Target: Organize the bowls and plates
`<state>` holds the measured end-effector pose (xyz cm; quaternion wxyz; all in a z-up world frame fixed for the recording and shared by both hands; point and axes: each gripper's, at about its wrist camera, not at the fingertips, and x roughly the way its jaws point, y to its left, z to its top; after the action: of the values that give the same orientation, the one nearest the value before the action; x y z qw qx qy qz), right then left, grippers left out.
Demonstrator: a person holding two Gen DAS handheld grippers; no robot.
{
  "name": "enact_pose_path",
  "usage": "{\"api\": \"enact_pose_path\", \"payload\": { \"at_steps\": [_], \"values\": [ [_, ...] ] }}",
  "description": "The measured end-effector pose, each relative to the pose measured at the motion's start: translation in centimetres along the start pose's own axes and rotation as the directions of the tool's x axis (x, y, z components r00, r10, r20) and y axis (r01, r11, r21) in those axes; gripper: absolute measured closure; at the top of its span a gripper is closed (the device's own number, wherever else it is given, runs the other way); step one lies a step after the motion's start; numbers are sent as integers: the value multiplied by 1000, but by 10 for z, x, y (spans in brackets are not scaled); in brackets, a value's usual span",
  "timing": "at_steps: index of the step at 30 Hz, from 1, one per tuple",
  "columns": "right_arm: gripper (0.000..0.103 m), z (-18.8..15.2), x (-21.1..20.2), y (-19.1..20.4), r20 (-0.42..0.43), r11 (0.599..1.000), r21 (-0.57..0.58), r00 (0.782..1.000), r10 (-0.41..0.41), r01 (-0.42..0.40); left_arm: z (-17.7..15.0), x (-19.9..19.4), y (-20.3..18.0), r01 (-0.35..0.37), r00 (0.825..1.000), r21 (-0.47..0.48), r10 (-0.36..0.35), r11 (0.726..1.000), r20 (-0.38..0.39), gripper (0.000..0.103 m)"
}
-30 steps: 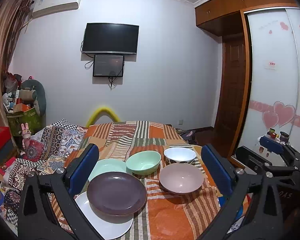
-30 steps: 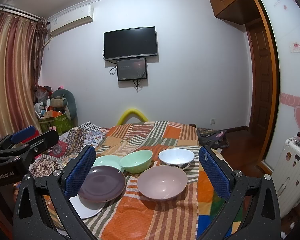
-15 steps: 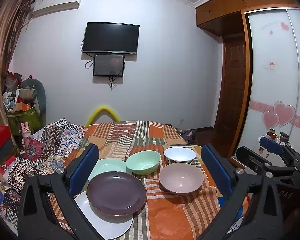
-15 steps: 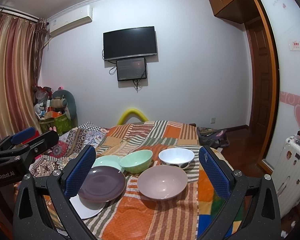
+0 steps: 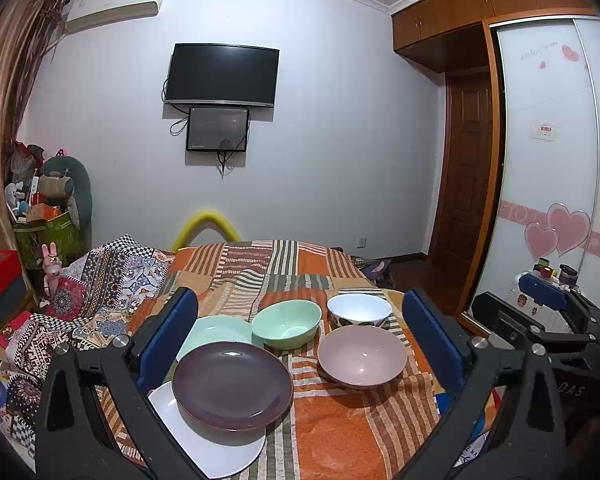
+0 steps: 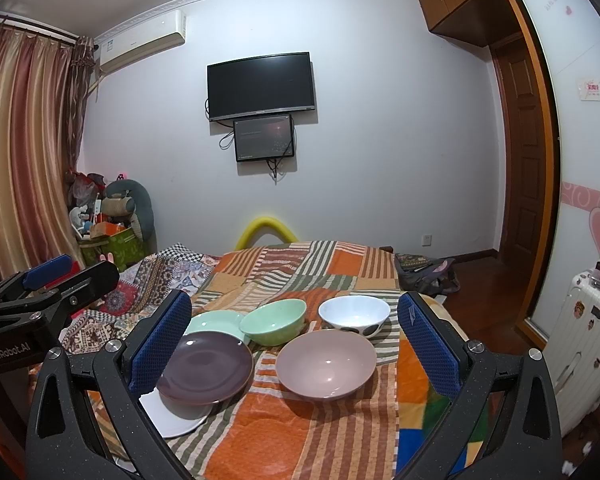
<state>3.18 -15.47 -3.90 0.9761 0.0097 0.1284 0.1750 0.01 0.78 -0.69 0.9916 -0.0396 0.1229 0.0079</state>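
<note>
On a striped orange cloth lie a dark purple plate (image 5: 232, 384) resting partly on a white plate (image 5: 208, 444), a light green plate (image 5: 216, 330), a mint green bowl (image 5: 287, 322), a white bowl (image 5: 359, 309) and a pink bowl (image 5: 362, 355). My left gripper (image 5: 300, 344) is open and empty, held above the near edge. My right gripper (image 6: 294, 344) is open and empty too. In the right wrist view I see the purple plate (image 6: 206, 372), pink bowl (image 6: 326, 362), mint bowl (image 6: 273, 320), white bowl (image 6: 354, 314) and the left gripper (image 6: 40, 292) at the far left.
The cloth-covered table (image 5: 360, 432) runs away toward a yellow arch (image 5: 206, 224) at the wall. A patterned quilt (image 5: 100, 280) and clutter lie left. A white suitcase (image 6: 580, 344) and the wardrobe door stand right. The other gripper (image 5: 548, 308) shows at the right.
</note>
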Motion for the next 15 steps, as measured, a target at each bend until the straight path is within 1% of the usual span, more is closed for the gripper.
{"api": "enact_pose_path", "payload": {
  "at_steps": [15],
  "values": [
    [0, 0, -1, 1, -1, 1000, 1, 1000, 3, -3, 1, 2, 0, -3, 1000, 2, 3, 1000, -5, 0]
  ]
}}
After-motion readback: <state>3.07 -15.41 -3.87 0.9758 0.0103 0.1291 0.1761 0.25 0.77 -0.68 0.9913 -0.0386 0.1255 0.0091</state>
